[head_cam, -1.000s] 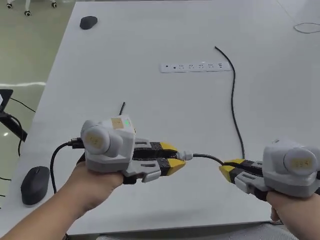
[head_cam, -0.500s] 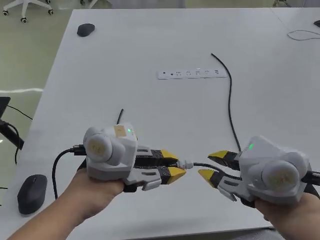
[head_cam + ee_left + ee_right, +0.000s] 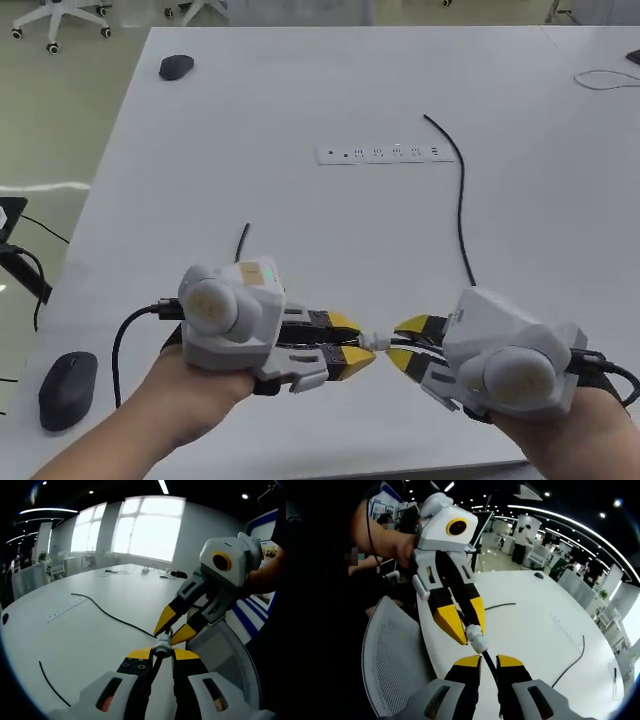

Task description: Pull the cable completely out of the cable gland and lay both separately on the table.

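Although the cable gland (image 3: 372, 341) stays pinched between the tips of the left tongs (image 3: 358, 343), just over the near edge of the bench (image 3: 300, 100), the hold on its cable (image 3: 462, 210) has changed. A second ago the right tongs (image 3: 402, 343) were clamped on the cable well to the right of the gland. They then let go, and now they sit just beside the gland, tip to tip with the left pair. Their yellow jaws straddle the cable with a little gap showing, so they look apart and not yet closed on it. This reads as a regrip close to the gland for another pull. The cable is still threaded through, so the separation is not done.

The gland is a small, pale grey fitting with a rounded nut end. The cable is thin, black and limp. It leaves the gland rightward, then runs far across the bench in a slack curve and ends beside a white power strip (image 3: 380, 153). A computer mouse (image 3: 68, 375) lies near left, and a second mouse (image 3: 176, 67) lies far left.
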